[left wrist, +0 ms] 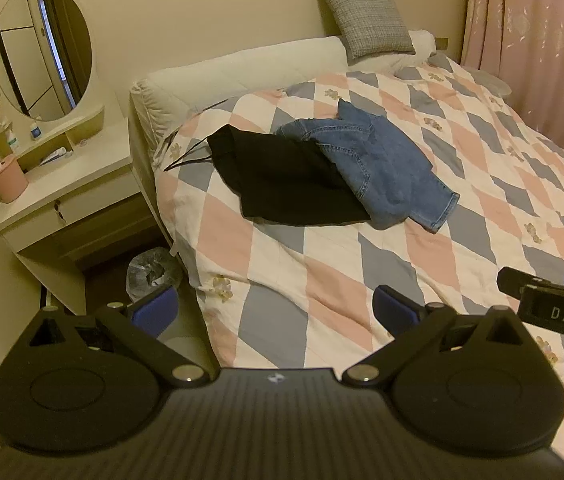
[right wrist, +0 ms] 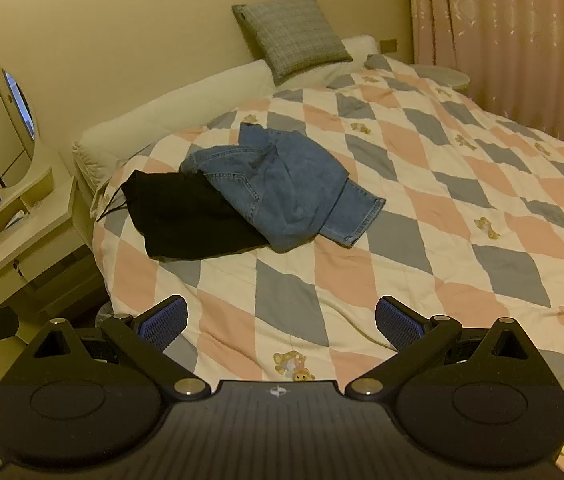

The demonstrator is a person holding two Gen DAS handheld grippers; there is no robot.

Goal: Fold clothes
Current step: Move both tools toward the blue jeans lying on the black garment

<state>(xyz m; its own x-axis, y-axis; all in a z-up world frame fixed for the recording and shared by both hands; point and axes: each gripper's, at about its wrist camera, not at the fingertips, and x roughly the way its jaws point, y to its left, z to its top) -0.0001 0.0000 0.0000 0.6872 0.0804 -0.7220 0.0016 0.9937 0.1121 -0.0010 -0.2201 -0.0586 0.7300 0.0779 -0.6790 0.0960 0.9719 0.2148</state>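
Two garments lie in a heap on a bed (right wrist: pixel 422 240) spread with a quilt of pink, grey and white diamonds, which fills the space ahead of both tongs. Beyond it, far ahead, a white bolster (left wrist: pixel 241 68) runs along the wall with a grey cushion (left wrist: pixel 366 16) leaning above it. Pink curtains (right wrist: pixel 522 32) hang off to the right. A white dresser (left wrist: pixel 61 184) with an oval mirror (left wrist: pixel 41 50) stands to the left of the left tongs.

Well ahead of both tongs, the blue jeans (right wrist: pixel 282 184) lie crumpled, overlapping the right side of a black garment (right wrist: pixel 185 216); neither is folded. A pink tissue holder (left wrist: pixel 7 178) sits on the dresser.

Both tools hover near the bed's edge, apart from the clothes. The left tongs (left wrist: pixel 273 312) are spread wide and empty, and the right tongs (right wrist: pixel 282 324) likewise gape with nothing between the blue pads.
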